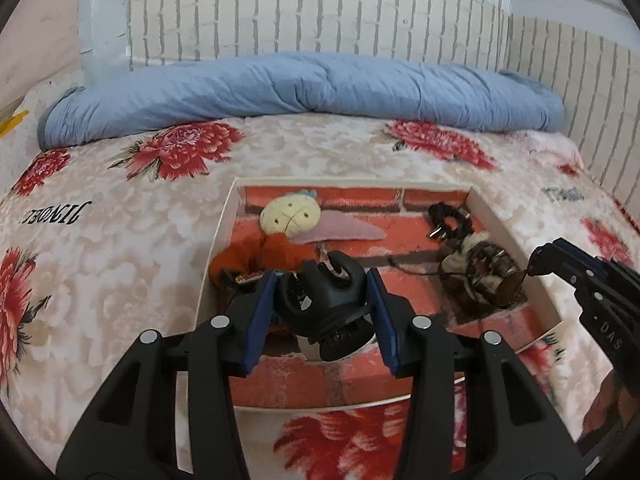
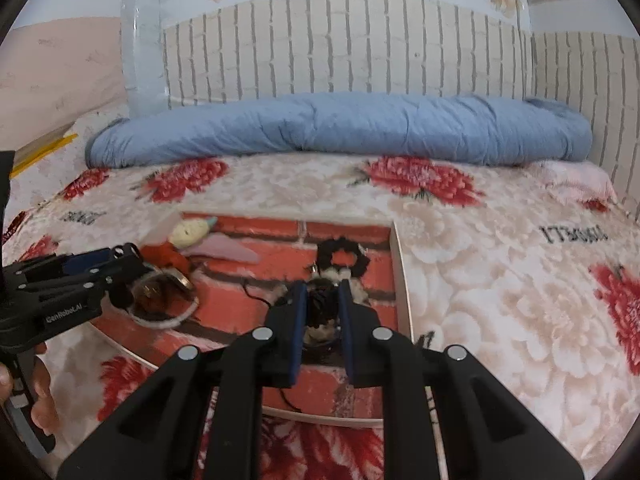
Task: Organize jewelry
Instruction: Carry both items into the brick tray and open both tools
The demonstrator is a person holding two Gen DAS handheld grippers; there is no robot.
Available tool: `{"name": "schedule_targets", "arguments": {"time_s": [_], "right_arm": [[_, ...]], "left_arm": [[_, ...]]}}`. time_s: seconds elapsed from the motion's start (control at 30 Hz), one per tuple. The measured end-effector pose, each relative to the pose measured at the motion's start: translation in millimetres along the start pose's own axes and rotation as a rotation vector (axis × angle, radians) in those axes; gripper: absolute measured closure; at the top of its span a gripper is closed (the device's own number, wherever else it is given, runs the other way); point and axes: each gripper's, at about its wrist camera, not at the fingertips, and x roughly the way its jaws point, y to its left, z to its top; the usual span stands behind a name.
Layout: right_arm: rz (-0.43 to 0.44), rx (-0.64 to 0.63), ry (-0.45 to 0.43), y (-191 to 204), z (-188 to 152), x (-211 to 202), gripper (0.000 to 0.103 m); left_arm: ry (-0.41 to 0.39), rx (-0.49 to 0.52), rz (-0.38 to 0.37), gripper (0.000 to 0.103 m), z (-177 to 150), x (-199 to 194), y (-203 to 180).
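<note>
Jewelry sits in a shallow tray (image 1: 516, 236) lined with a red brick print, the tray lying on a floral blanket (image 1: 120, 248) on a bed. Left gripper (image 1: 326, 300) is closed on a black claw hair clip (image 1: 320, 300), both blue pads pressing its sides, above the tray's near-left area; the clip's teeth point down and toward the camera, its looped handles up and away, long axis roughly along the gripper's pointing line. Right gripper (image 2: 322, 312) is nearly closed on a dark fuzzy hair piece (image 2: 320, 308) with pale fluffy trim, over the tray's right side; exact shape and long axis not resolvable, half hidden between the pads. Just beyond it lies a black scrunchie (image 2: 342, 260), flat, ring open upward. Near the tray's far-left corner: a cream plush clip (image 1: 290, 212) on a pink felt strip (image 1: 340, 232), strip's long axis running left to right, with an orange cloth piece (image 1: 260, 258) beside it. A rolled blue quilt (image 1: 304, 88) lies along the wall. Risks, judged: the claw clip is rounded and glossy, so it could twist or slip from the pads if tilted; its spring could open if squeezed on the handles. A thin dark cord (image 2: 256, 296) trailing from the fuzzy piece could snag neighbours and drag them. Both grippers work close together over one small tray, so a collision is possible.
</note>
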Motion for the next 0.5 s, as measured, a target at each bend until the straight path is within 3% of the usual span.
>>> {"name": "schedule_targets", "arguments": {"time_s": [0.3, 0.5], "right_arm": [[-0.050, 0.006, 0.087, -11, -18, 30, 0.086], [-0.061, -0.003, 0.104, -13, -21, 37, 0.086]], "left_arm": [[-0.008, 0.013, -0.009, 0.056, -9, 10, 2], [0.055, 0.006, -0.028, 0.058, -19, 30, 4]]}}
